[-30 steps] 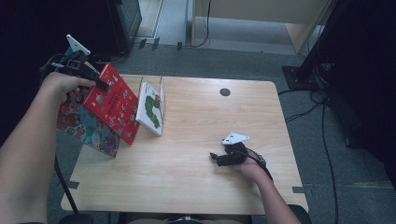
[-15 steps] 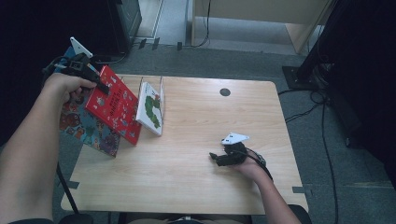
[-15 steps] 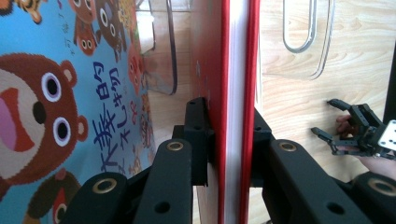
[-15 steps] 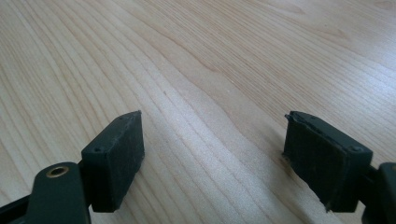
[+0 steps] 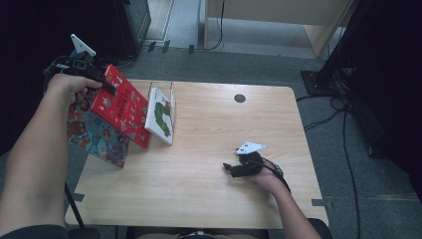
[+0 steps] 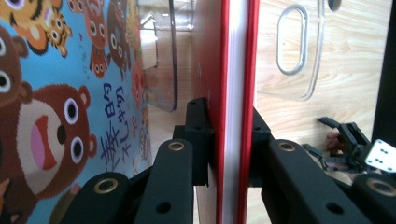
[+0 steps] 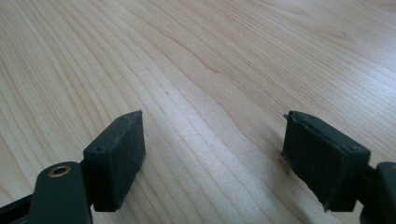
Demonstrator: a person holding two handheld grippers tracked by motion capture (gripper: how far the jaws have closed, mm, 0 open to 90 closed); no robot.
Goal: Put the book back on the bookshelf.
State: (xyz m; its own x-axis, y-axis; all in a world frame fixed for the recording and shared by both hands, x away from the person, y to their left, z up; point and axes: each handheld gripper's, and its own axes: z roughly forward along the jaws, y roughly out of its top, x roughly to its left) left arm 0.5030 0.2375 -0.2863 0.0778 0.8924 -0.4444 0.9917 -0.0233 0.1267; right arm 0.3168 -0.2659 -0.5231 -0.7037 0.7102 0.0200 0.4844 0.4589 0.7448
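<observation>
While the left gripper (image 5: 107, 88) hung over the table's far left corner, its two black jaws were clamped on the upper edge of the red book (image 5: 122, 107), one pad pressed against each cover, having just been closing with the book between them. From the left gripper view the red book (image 6: 233, 93) ran straight up between the pads, its white page block showing between the two red covers. That book stood tilted, its lower edge on the wooden table (image 5: 209, 199), leaning over a larger picture book with cartoon animals (image 5: 94, 137) that stood just behind it at the table's left edge. Just beside the red book, on its right, a white book with a green caterpillar (image 5: 161, 117) leaned against a clear plastic stand (image 5: 171, 94). The clear stand (image 6: 299, 51) with its oval cut-out also showed past the red book in the left gripper view. Well apart from all of this, the right gripper (image 5: 230, 168) rested low on the table near its right front part, held in the person's hand, and its jaws stood wide apart with bare wood (image 7: 210, 93) between them and nothing gripped.
</observation>
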